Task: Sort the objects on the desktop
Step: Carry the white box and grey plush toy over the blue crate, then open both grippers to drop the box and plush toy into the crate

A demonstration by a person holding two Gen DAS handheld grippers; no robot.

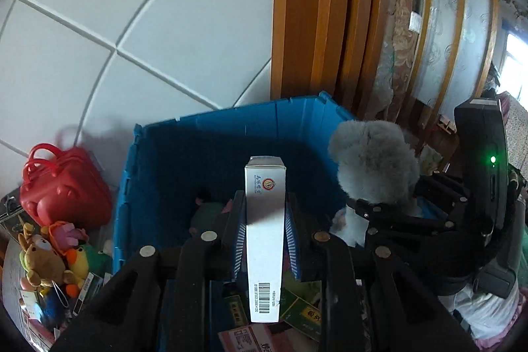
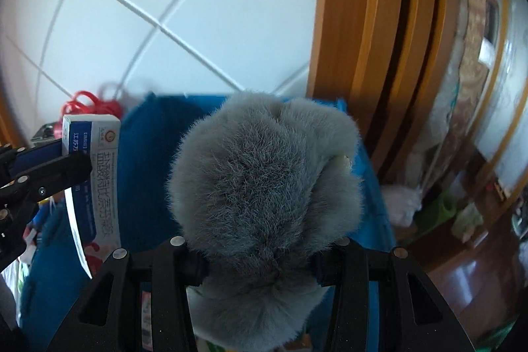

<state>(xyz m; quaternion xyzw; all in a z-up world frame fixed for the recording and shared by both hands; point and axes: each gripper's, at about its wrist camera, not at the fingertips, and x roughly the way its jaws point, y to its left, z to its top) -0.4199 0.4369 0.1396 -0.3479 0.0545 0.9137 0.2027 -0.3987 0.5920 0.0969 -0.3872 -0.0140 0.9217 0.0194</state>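
My left gripper (image 1: 265,200) is shut on a long white medicine box (image 1: 265,236) with a barcode, clamped between its blue pads (image 1: 239,240). It hangs over an open blue crate (image 1: 211,154). To its right, my right gripper (image 1: 392,197) carries a fluffy grey plush toy (image 1: 373,160) above the crate's right side. In the right wrist view the grey plush toy (image 2: 264,174) fills the centre, squeezed between the fingers of the right gripper (image 2: 257,266). At that view's left edge, the left gripper (image 2: 76,154) holds the white and blue box (image 2: 99,180) over the crate (image 2: 145,154).
Inside the crate lie green and pink cartons (image 1: 303,309) and a small plush (image 1: 208,213). Left of it are a red handbag (image 1: 62,183) and a heap of plush toys (image 1: 52,256). A white panelled wall (image 1: 132,22) and a wooden door frame (image 1: 307,22) stand behind.
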